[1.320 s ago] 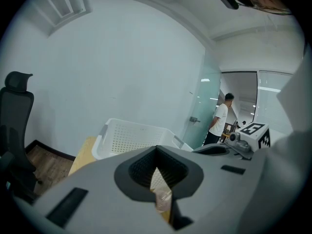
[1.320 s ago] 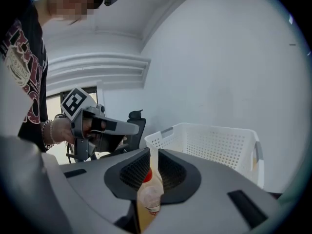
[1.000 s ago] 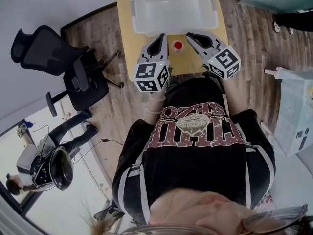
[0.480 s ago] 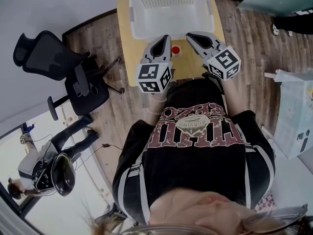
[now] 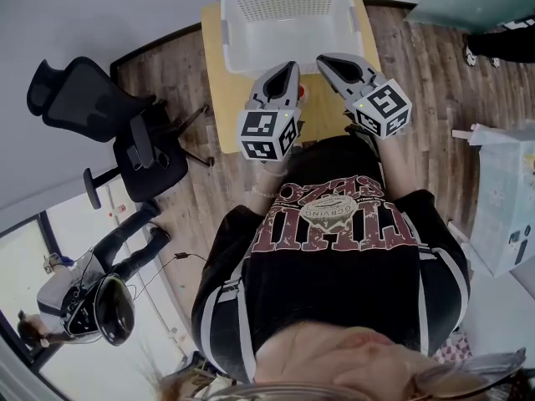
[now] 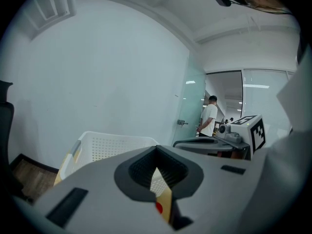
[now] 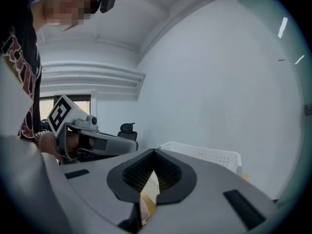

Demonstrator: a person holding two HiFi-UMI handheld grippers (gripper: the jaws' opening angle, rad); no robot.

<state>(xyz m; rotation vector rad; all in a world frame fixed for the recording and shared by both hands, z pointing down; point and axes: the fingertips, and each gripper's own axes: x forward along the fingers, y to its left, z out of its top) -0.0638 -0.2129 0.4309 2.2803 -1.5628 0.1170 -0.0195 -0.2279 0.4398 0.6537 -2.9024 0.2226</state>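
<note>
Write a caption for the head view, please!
The left tool and right tool hang over a wooden table beside a white basket.

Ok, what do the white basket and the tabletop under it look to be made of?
Basket: apparently moulded white plastic, matt, with rows of small holes in its walls. Tabletop: pale wood or wood-look laminate, smooth; the look leaves it open.

No readable lettering anywhere; shirt (image 5: 334, 249) print illegible.

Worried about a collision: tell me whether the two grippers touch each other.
Apart: head view shows yellow table between the left gripper and right gripper.
</note>
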